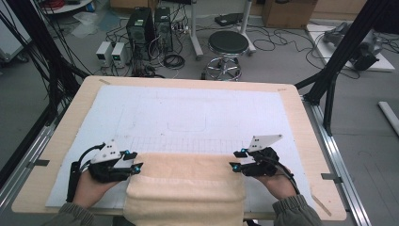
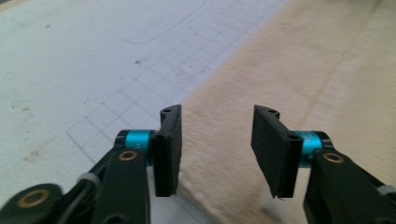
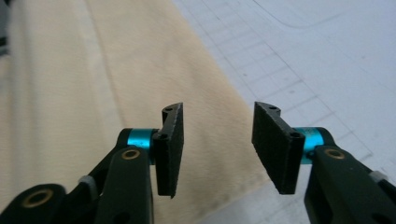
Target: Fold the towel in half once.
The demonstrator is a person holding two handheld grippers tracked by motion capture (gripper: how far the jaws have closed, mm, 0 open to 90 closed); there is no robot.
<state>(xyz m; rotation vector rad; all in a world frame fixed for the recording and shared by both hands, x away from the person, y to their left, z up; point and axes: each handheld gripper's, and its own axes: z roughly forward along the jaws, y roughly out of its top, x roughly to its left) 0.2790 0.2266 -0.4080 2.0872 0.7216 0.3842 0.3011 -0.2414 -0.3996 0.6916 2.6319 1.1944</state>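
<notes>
on the table (image 1: 301, 141), a folded beige towel (image 1: 186, 188) looks soft, light, floppy; grip far corners. left gripper (image 1: 133, 161) and right gripper (image 1: 237, 160) fingers apart, empty.

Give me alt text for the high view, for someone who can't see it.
A folded beige towel lies at the near edge of a white gridded mat, with the left gripper and right gripper open at its far corners.

**Three cameras, one towel**

The high view looks forward and down from above the person's side. Each gripper view rides low behind its own jaws, close over the cream towel (image 1: 186, 186) and the gridded mat (image 1: 188, 117), which all three share
</notes>
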